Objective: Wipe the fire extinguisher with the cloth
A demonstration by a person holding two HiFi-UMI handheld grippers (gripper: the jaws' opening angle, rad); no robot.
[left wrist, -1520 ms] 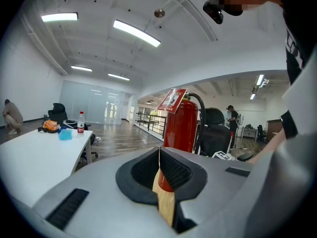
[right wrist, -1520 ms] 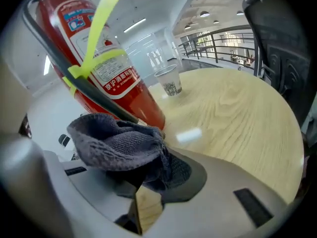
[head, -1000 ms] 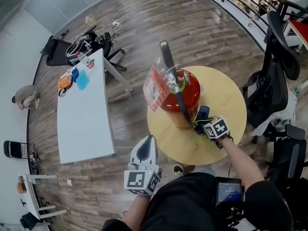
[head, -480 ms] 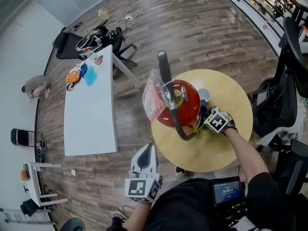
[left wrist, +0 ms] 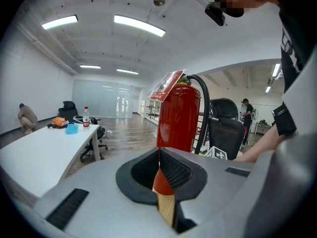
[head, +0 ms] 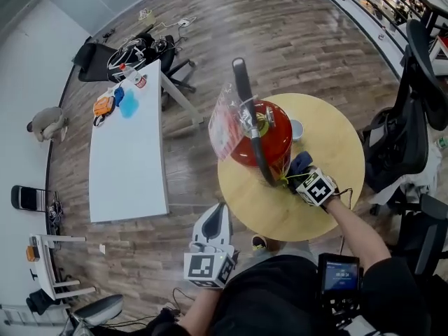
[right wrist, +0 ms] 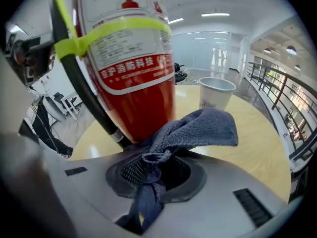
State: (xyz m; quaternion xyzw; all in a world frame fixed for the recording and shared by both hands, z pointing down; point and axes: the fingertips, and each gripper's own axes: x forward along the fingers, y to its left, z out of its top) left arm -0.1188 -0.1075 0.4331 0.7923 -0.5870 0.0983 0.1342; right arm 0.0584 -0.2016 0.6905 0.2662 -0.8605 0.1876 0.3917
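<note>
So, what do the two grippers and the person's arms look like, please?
Both grippers have smooth light grey bodies. The left gripper and the right gripper each carry a cube with black-and-white square markers. The tongs have black pads with a fine mesh pattern. The person wears a black short-sleeved top; the forearms are bare.

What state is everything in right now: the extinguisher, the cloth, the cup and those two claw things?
Extinguisher: upright on the round table, hose tied on with a yellow strap.
Cloth: bunched, pinched by the right gripper, at the extinguisher's base.
Cup: upright on the table.
Left gripper: shut, empty, away from the table.
Right gripper: shut on the cloth.
</note>
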